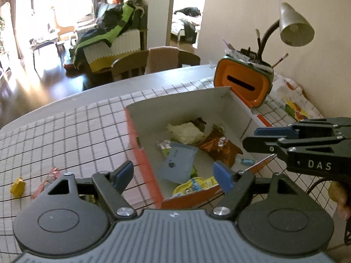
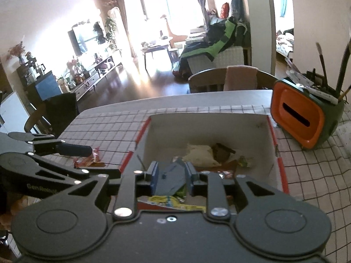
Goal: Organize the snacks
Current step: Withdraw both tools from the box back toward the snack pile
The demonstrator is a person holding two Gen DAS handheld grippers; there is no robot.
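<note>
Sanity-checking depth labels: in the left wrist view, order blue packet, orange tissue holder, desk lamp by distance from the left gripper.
From the left gripper:
1. Blue packet, in the box just ahead of the jaws.
2. Orange tissue holder, beyond the box's far right corner.
3. Desk lamp, behind the holder by the wall.

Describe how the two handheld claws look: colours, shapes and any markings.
Both claws are black plastic with blue finger pads. The left claw has two round housings, silver screws and a grey ribbed base. The right claw bears white "DAS" lettering. No cables or sleeves are visible.
</note>
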